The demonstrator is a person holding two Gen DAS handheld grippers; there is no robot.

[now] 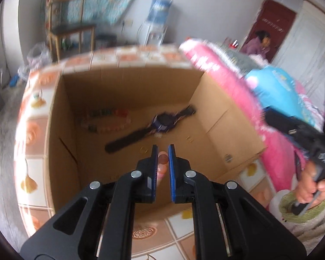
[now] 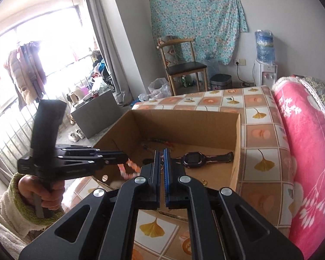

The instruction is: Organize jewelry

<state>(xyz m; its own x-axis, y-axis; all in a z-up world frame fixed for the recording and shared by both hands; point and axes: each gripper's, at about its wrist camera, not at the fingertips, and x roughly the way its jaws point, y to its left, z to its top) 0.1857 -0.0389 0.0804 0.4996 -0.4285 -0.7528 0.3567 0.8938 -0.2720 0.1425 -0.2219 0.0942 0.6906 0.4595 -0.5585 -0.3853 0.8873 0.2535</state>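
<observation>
An open cardboard box [image 2: 237, 130] sits on a bed covered with a ginkgo-leaf patterned sheet [image 2: 260, 117], a pink floral blanket [image 2: 301, 143] bunched just to its right. On the box floor, toward the far left, lies a strand of multicoloured beads [image 1: 107, 117], blurred in the left wrist view. To its right a dark wristwatch [image 1: 162, 123] lies flat with its strap stretched out diagonally, and a few small gold-coloured pieces [image 1: 144, 150] rest on the cardboard near the strap's end; what they are cannot be told.

The left gripper [image 1: 163, 149] hovers over the near part of the box, its jaws almost together and pinching a pink beaded bracelet [image 2: 130, 170], which dangles in a loop from the tips in the right wrist view. The right gripper [image 2: 161, 151] is clamped tight on a thin reddish chain [image 2: 162, 159] that shows between its blue pads [image 2: 166, 164], above the box's near edge.
</observation>
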